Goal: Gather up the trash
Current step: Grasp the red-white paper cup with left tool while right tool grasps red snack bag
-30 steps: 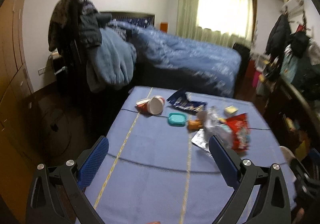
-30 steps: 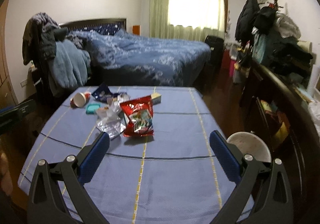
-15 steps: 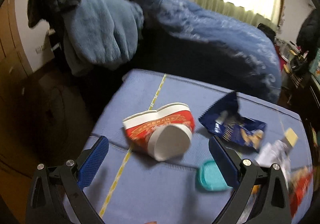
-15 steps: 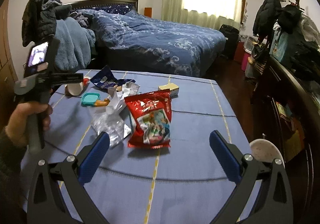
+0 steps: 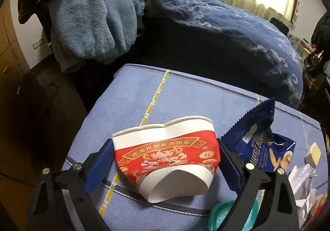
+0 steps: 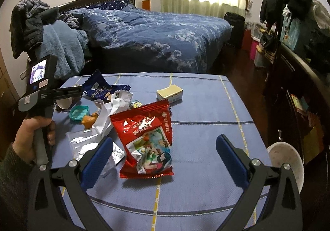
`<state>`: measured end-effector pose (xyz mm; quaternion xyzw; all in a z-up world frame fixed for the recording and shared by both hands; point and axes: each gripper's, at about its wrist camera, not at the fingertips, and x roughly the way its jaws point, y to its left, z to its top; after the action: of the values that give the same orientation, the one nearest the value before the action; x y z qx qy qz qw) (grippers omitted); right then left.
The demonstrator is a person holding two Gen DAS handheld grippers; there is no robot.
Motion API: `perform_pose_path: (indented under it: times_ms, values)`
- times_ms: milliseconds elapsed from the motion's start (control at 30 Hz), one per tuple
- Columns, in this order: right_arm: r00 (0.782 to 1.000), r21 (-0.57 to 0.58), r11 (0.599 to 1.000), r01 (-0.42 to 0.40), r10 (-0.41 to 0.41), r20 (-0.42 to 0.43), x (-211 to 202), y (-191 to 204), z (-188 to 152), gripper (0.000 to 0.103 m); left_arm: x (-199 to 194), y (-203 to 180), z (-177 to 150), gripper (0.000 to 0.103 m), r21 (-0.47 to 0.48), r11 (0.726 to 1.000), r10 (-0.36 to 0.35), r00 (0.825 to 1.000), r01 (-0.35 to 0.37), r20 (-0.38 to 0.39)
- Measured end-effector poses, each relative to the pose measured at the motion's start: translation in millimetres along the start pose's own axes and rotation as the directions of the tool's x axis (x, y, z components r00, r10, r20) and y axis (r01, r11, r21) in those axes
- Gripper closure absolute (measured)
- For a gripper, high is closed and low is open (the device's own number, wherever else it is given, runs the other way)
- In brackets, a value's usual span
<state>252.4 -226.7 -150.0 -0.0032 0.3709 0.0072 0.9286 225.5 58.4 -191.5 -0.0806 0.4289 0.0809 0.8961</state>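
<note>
Crushed paper noodle cup point(image 5: 167, 156) lying on its side near the worktop's point(image 5: 185, 94) far left corner, light, thin-walled and readily dented, best pinched gently across its red band, left gripper point(image 5: 165, 160) jaws closing around it, right gripper point(image 6: 165, 160) jaws spread, empty.

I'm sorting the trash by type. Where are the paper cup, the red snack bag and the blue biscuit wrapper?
paper cup point(image 5: 165, 148), left wrist view, red printed side wall.
red snack bag point(image 6: 145, 138), right wrist view, middle of its front.
blue biscuit wrapper point(image 5: 257, 144), left wrist view, printed front.
</note>
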Motion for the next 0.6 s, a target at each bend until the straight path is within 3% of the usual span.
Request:
perform_pose_path:
  times_ms: [267,400,467,500,600]
  values:
    - [0.992,-0.014,0.997,-0.070,0.068,-0.105,43,12,11,0.004,-11,-9,0,0.010,0.030,0.999,-0.042,0.999,0.041,0.035]
    - [0.988,-0.020,0.998,-0.064,0.061,-0.143,65,16,12,0.004,-27,-12,6,0.010,0.057,0.996,-0.066,0.994,0.061,0.082]
    - [0.988,0.006,0.997,-0.083,0.083,-0.128,63,11,11,0.016,-34,-14,10,0.010,0.063,0.995,-0.083,0.992,0.077,0.096]
    - [0.987,0.015,0.996,-0.092,0.093,-0.131,62,8,10,0.033,-36,-16,15,0.010,0.067,0.994,-0.092,0.990,0.086,0.104]
    - [0.986,0.033,0.993,-0.109,0.113,-0.126,56,1,5,0.048,-43,-25,28,0.010,0.084,0.991,-0.115,0.986,0.105,0.122]
